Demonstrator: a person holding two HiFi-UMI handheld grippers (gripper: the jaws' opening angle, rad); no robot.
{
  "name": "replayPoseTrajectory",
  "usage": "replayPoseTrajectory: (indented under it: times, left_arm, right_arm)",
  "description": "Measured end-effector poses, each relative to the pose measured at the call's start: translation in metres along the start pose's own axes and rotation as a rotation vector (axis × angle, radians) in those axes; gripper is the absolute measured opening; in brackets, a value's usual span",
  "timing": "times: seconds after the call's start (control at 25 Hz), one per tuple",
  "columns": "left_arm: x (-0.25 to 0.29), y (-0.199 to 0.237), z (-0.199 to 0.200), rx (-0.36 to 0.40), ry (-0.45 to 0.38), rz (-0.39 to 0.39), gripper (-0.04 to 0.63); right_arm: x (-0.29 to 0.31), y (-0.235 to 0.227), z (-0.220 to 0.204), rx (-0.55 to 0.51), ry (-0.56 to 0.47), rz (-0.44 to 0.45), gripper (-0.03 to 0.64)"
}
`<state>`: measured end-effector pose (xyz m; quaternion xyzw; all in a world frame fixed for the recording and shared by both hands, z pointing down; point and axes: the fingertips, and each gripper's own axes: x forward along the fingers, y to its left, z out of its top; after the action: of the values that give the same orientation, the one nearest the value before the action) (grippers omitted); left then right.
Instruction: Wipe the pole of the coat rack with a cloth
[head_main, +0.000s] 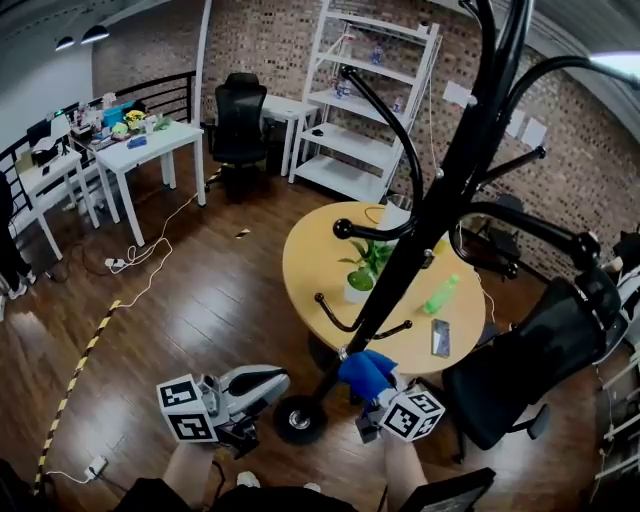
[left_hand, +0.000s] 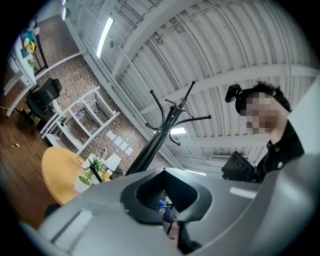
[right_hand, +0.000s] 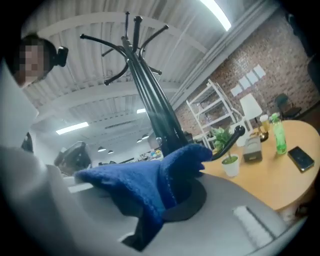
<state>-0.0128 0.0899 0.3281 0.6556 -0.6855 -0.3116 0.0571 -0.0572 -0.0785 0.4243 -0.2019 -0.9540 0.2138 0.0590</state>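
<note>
1. Head view: the black pole of the coat rack rises at a slant from its round base on the wood floor. The right gripper is low down, just above the base. It pinches a blue cloth, and the cloth lies against the pole's lowest stretch.
2. Head view: the left gripper is on the other side of the base, near it and apart from the pole. Its jaws point toward the pole and carry nothing.
3. Head view: a round yellow table stands behind the rack. On it are a potted plant, a green bottle and a phone. A black chair is at the right and a white shelf stands by the brick wall.
4. Left gripper view: the camera looks up past the grey jaws, which are pressed together with nothing between them. A bit of blue shows through the dark notch between them. The pole and its hooks stand beyond, well clear of the jaw tips. The person leans in at the right.
5. Right gripper view: the jaws are clamped on the cloth, which bunches up over them. Its raised tip overlaps the foot of the pole. The table, plant, bottle and phone sit off to the right.
</note>
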Motion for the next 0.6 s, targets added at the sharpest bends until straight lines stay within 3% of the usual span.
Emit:
replayPoseTrajectory:
  times: [0.2,0.6]
  left_arm:
    - [-0.004,-0.01,0.009,0.038,-0.024,0.012,-0.007]
    - [-0.002,-0.017,0.037,0.132,-0.079,0.028,-0.006]
  right_arm:
    - [0.002,0.02,0.063,-0.135,-0.247,-0.013,0.021]
    - [-0.013,0.118,0.252,-0.343,-0.637,0.18,0.023]
